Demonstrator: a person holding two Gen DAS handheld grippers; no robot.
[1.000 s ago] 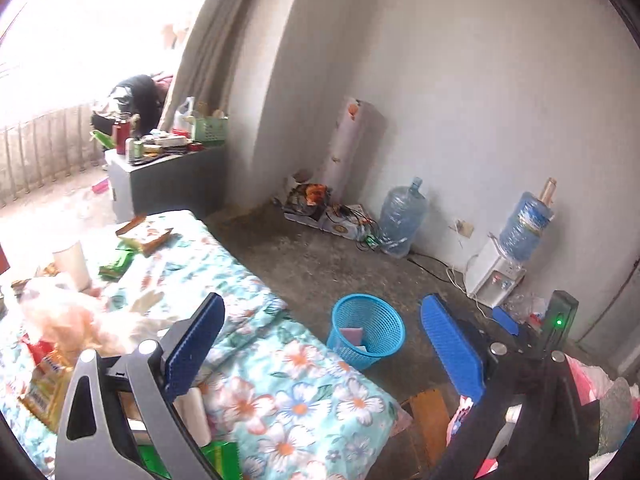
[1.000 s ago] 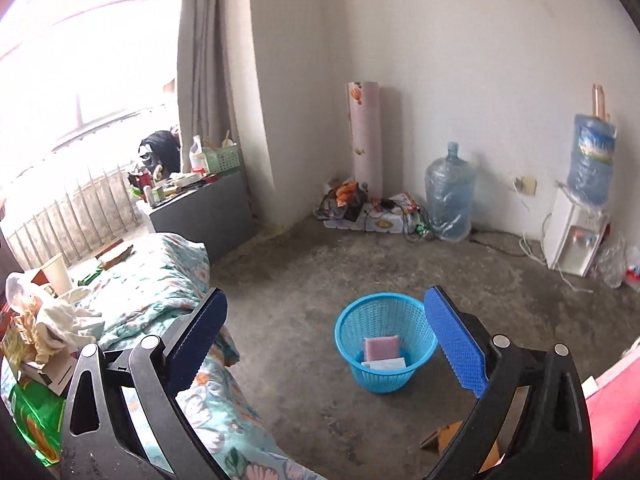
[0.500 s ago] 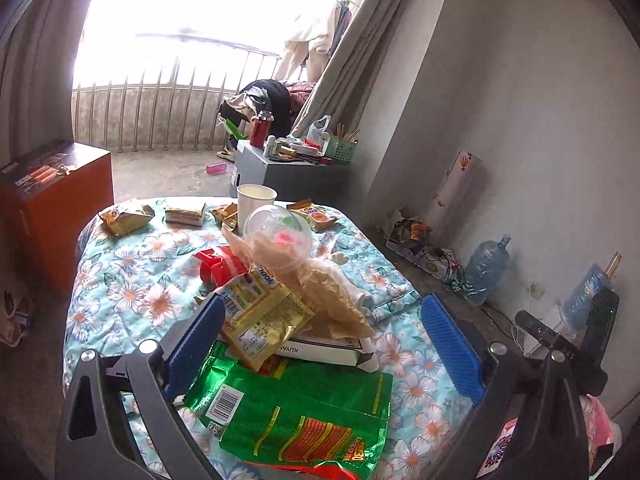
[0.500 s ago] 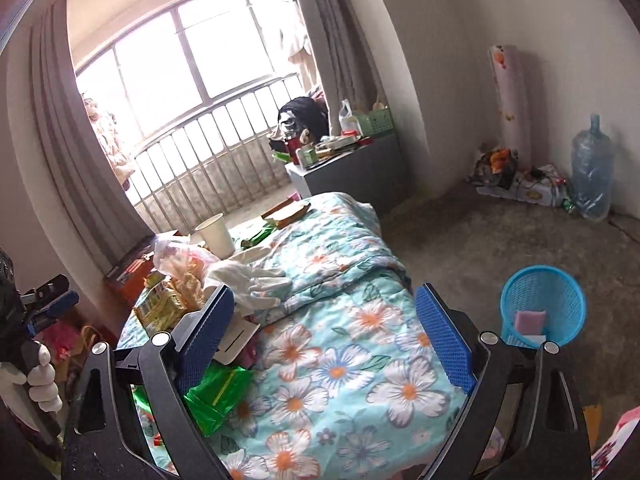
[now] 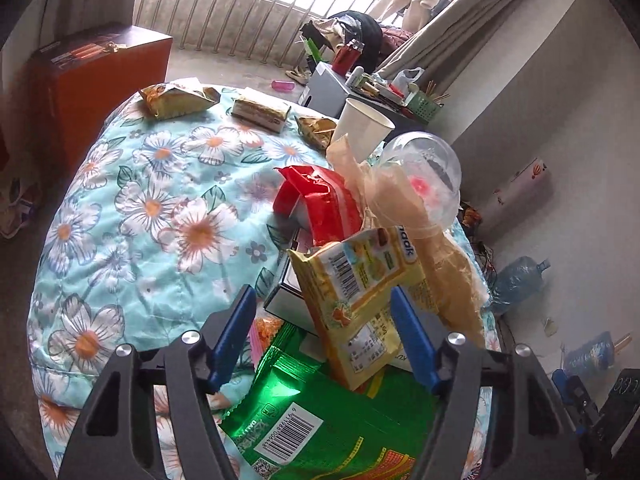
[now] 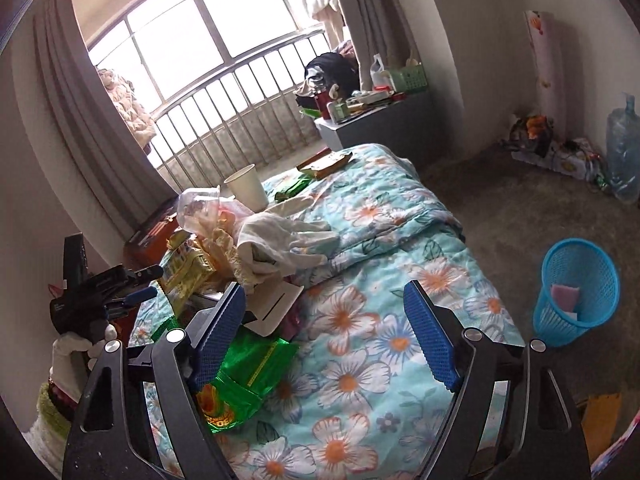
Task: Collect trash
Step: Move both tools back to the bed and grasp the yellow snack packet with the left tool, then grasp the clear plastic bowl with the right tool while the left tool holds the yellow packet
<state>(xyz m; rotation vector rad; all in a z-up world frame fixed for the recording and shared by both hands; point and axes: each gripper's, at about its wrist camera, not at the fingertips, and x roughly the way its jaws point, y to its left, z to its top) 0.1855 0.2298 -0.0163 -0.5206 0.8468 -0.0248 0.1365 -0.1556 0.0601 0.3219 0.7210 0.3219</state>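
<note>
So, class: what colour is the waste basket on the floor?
Blue, a mesh basket; clearest in the right wrist view.

A floral quilt spreads ahead of the tool, with a white glove lying on it further forward. Beyond, a grey cabinet stands by the window railing, cluttered on top. Far right, a water jug sits against the wall.

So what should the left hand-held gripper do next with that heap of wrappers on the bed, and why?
Probably finish closing on the yellow snack packet. The left hand-held gripper is closing, and the packet stands between its blue fingers, leaning on the pile above the green bag. The pads don't seem to press it yet. The blue basket waits on the floor.
</note>
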